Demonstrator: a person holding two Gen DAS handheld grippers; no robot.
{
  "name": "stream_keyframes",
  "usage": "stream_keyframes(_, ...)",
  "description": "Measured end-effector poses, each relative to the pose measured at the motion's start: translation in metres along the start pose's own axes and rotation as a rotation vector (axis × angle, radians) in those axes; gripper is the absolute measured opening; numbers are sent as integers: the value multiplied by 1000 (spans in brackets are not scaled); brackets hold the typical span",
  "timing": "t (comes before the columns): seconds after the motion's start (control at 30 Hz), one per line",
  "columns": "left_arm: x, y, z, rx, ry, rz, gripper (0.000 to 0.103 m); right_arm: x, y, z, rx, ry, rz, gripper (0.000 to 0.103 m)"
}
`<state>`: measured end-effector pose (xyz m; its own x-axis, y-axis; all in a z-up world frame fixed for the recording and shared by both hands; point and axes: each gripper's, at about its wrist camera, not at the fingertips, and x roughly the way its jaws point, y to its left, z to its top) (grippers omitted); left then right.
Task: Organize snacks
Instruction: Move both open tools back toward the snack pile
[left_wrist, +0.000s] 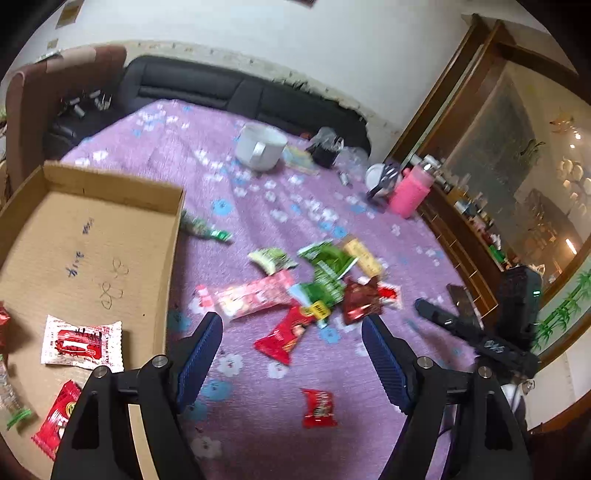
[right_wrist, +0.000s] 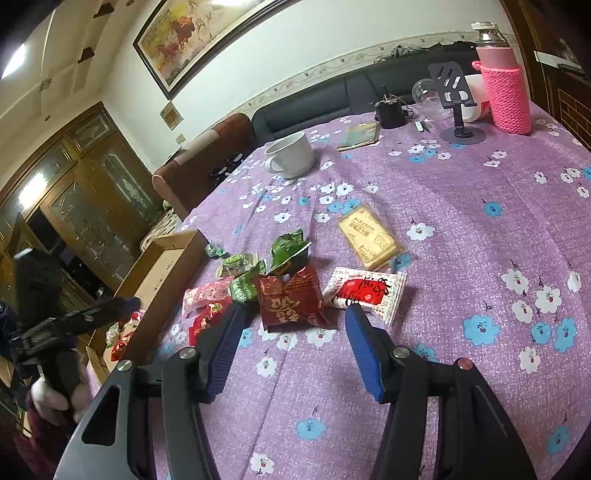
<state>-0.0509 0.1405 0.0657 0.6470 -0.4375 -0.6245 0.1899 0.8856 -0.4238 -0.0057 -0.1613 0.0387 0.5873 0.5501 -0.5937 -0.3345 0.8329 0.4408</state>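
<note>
A round bench (right_wrist: 461, 229) under a purple flowered cloth carries a loose heap of snack packets, and a shallow cardboard box (left_wrist: 110, 229) sits at its left edge. In the left wrist view the left claw (left_wrist: 291, 328) is released, its blue pads spread wide over the cloth with nothing between them; just ahead of it lie a long pink packet (left_wrist: 255, 295), a red packet (left_wrist: 284, 338) and green wrappers (left_wrist: 327, 273), with a small red sachet (left_wrist: 318, 408) lying apart, nearer the camera. Inside the box a white-and-red packet (left_wrist: 83, 347) lies flat on the floor of the box, and another red packet (left_wrist: 55, 417) lies at its near edge. In the right wrist view the right claw (right_wrist: 295, 314) is also released, its pads apart and pressing on nothing, set either side of a dark red foil packet (right_wrist: 291, 299) on the cloth; whether the tips touch the cloth cannot be told. A white packet with a red panel (right_wrist: 365, 290) lies just beside the right pad, and a pale biscuit pack (right_wrist: 369, 236) sits farther in. Toward the far edge stand a white mug (right_wrist: 290, 155), a phone stand (right_wrist: 458, 107) and a bottle in a pink knitted sleeve (right_wrist: 506, 92). The left claw with the hand holding it shows at the left border of this view.
</note>
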Motion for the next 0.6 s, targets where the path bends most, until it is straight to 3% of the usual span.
stream_keyframes(0.23,-31,-32,-11,59,-32,109,81,-17,7,0,-34,-78,-47,57)
stream_keyframes(0.4,-47,-42,-20,24,-40,133,81,-23,14,-2,-68,-115,-79,57)
stream_keyframes(0.6,-47,-60,-35,38,-50,104,81,-27,10,-1,-66,-146,-132,57)
